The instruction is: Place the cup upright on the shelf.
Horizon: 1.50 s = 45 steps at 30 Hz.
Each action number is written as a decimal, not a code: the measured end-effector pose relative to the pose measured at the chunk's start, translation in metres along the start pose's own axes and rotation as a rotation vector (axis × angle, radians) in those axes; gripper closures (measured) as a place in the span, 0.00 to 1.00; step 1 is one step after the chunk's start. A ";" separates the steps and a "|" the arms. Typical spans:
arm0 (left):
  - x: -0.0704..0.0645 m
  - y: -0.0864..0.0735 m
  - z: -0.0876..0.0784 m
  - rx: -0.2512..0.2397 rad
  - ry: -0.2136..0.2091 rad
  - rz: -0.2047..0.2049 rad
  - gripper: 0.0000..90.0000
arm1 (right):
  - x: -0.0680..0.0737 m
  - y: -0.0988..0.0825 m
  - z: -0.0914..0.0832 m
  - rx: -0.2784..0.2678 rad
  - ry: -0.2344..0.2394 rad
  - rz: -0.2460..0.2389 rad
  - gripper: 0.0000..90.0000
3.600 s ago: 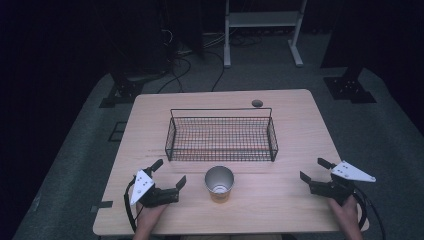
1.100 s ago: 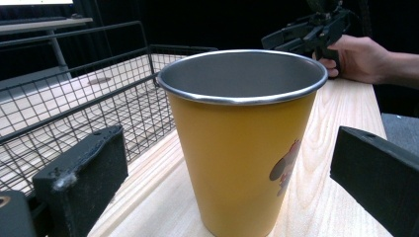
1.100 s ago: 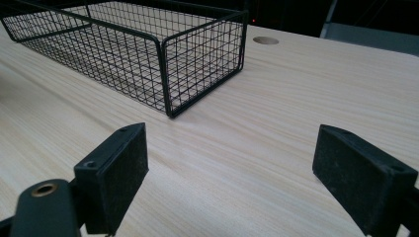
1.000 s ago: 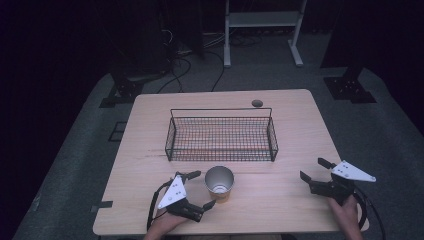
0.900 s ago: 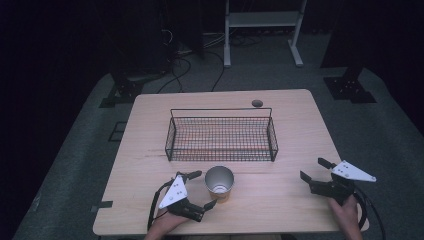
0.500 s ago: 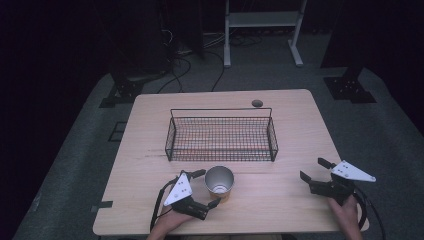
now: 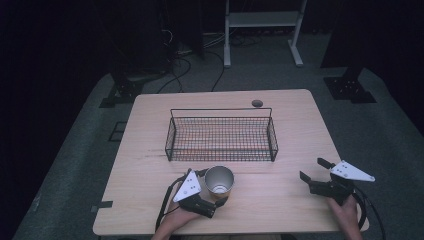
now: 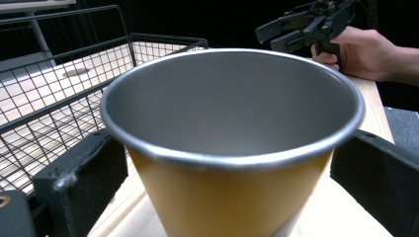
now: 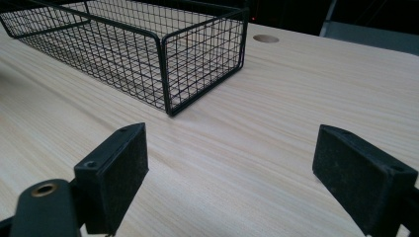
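My left gripper [image 7: 214, 191] has moved in from the worktop's left front, where it sat well clear of the cup [image 7: 219, 180] a few seconds back, and its jaws now stand on either side of the cup. In the left gripper view the cup [image 8: 232, 143] sits between my two black jaws, a jaw at each flank; they are spread wide and I cannot tell whether either one touches the wall, so nothing is clamped. My right gripper [image 7: 316, 176] has stayed where it was at the right front of the worktop [image 7: 150, 145], jaws wide apart with bare wood between them.

The cup stands upright at the front middle of the worktop, just in front of the wire basket [image 7: 221, 134] and apart from it. It tapers downward, with a yellow-orange outside, a dull grey metal inside and a thin rolled rim. From the right gripper view, the basket's near corner [image 9: 168, 64] is black mesh, and a round hole [image 9: 266, 38] lies in the worktop behind it.
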State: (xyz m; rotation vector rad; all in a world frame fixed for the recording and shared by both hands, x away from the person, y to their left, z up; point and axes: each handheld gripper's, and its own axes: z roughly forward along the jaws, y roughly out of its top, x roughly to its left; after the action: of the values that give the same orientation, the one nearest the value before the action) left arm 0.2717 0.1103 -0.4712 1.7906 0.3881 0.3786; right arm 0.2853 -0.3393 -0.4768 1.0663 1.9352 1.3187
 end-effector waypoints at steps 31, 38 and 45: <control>0.004 0.012 0.007 0.032 -0.013 0.018 0.14 | 0.000 0.000 -0.001 -0.007 0.002 -0.002 0.14; 0.006 0.020 0.006 0.018 -0.010 0.009 0.14 | 0.000 0.000 -0.001 -0.011 0.003 -0.001 0.14; 0.011 0.037 0.006 -0.011 -0.014 0.011 0.14 | 0.000 0.000 -0.001 -0.008 0.000 -0.002 0.14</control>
State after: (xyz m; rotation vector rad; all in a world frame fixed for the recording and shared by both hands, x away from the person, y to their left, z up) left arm 0.2868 0.1018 -0.4365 1.7844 0.3659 0.3747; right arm 0.2845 -0.3397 -0.4765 1.0603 1.9285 1.3244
